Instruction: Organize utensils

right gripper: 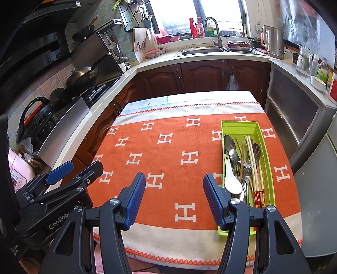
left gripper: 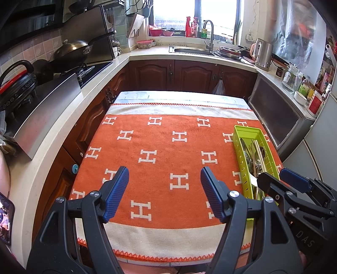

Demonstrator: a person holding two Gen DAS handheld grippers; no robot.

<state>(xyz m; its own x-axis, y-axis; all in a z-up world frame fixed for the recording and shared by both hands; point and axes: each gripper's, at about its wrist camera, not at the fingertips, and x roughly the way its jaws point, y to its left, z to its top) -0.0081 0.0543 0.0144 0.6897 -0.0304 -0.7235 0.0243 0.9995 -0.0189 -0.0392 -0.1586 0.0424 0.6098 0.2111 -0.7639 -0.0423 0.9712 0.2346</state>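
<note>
tray (right gripper: 225,126): glossy green plastic, right of the right gripper (right gripper: 174,179)
spoons (right gripper: 233,155): polished metal
soup spoon (right gripper: 232,183): glazed white ceramic
blanket (right gripper: 168,160): fuzzy matt cloth, beneath
pads (right gripper: 134,200): ribbed blue rubber

a small kitchen in daylight. beyond the jaws, a bright window (right gripper: 200,14) sits above a sink (right gripper: 201,51) with a tall faucet (right gripper: 213,31). dark wooden cabinets (right gripper: 202,75) run under a pale counter (right gripper: 69,143). left of the jaws, a wok (right gripper: 83,77) sits against a tiled wall (right gripper: 40,84).

Left tongs (left gripper: 164,176) and right tongs (right gripper: 174,182) agape, empty, angled downward.
</note>
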